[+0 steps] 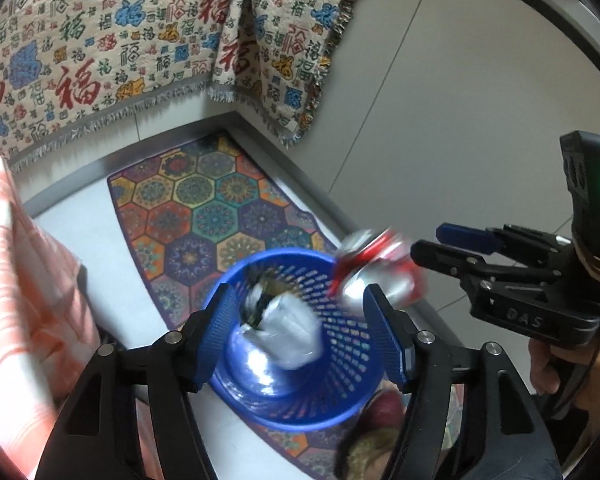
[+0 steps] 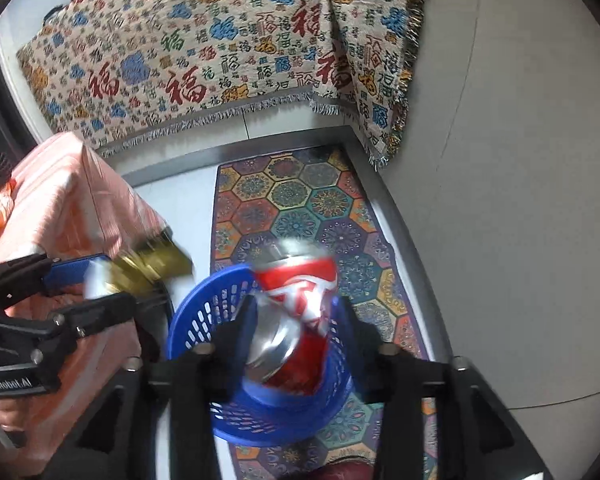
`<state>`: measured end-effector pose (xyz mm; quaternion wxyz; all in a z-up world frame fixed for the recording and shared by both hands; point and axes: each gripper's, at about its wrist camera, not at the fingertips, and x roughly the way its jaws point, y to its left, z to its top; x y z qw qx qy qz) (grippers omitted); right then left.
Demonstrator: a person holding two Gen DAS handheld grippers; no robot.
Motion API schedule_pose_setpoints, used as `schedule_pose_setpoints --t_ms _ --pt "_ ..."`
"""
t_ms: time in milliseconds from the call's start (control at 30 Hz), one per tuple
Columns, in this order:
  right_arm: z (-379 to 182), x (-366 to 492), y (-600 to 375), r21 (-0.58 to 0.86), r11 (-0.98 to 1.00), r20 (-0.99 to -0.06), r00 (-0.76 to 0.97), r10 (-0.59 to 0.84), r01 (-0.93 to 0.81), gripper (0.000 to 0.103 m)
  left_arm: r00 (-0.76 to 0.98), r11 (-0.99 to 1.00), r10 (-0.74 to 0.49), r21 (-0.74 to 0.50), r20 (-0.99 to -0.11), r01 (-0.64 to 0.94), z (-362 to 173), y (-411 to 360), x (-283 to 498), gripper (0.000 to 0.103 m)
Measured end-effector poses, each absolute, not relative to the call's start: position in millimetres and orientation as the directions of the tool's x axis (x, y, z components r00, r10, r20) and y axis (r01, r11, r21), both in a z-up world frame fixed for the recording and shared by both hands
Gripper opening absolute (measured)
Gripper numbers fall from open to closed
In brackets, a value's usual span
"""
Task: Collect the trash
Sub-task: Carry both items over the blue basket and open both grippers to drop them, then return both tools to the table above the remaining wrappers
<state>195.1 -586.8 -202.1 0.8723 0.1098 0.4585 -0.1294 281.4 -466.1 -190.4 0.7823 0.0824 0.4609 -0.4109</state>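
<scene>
From the left wrist, we see our left claw (image 1: 296,332) with its blue pads spread and nothing pressed between them. A blurred silvery wrapper (image 1: 288,332) hangs in the gap, directly ahead and below, over the mouth of the blue mesh basket (image 1: 340,400); we judge it is dropping in. To our right, the right claw (image 1: 428,246) points at a crushed red-and-silver can (image 1: 376,268) by the basket's far rim. A patterned mat (image 1: 220,216) lies under the basket and a peach cloth (image 1: 16,280) hangs at our left.

From the right wrist, our right claw (image 2: 296,320) stands apart, the can (image 2: 296,312) loose between its fingers, long axis running away from us, basket (image 2: 196,320) just beneath. We judge nothing blocks the fall. The left claw (image 2: 96,284) sits left, its wrapper (image 2: 140,268) a gold-and-silver blur.
</scene>
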Motion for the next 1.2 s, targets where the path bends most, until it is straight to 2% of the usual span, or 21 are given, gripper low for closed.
schedule_pose_setpoints --t_ms 167,333,433,567,733,900,967,1100,1200 --pt "-198 193 -588 0.09 0.94 -0.816 0.566 -0.12 0.329 0.044 0.249 0.655 -0.574 -0.256 -0.78 0.711 -184 -461 284 0.068" --pt "-175 190 -579 0.084 0.942 -0.769 0.622 -0.146 0.326 0.047 0.29 0.664 -0.589 -0.247 -0.754 0.706 -156 -435 274 0.069" --pt "-153 187 -565 0.076 0.947 -0.721 0.674 -0.165 0.313 0.048 0.343 0.676 -0.592 -0.217 -0.73 0.704 -132 -403 259 0.075" --pt "-124 185 -526 0.066 0.961 -0.649 0.744 -0.163 0.268 0.051 0.404 0.715 -0.569 -0.189 -0.716 0.673 -113 -339 240 0.077" --pt "-102 188 -457 0.077 0.984 -0.59 0.803 -0.087 0.163 0.053 0.471 0.801 -0.474 -0.143 -0.744 0.581 -119 -242 225 0.078" --pt "-95 197 -369 0.067 0.998 -0.567 0.822 0.054 -0.019 0.053 0.553 0.895 -0.301 -0.029 -0.777 0.446 -138 -151 217 0.078" --pt "-98 201 -334 0.062 0.994 -0.572 0.813 0.112 -0.093 0.053 0.581 0.924 -0.231 0.012 -0.78 0.383 -143 -116 218 0.078" --pt "-115 209 -267 0.082 0.966 -0.618 0.748 0.241 -0.243 0.053 0.593 0.957 -0.171 0.01 -0.787 0.29 -149 -67 230 0.079" --pt "-136 218 -226 0.075 0.944 -0.669 0.686 0.287 -0.322 0.053 0.598 0.973 -0.128 0.015 -0.791 0.229 -159 -36 243 0.079"
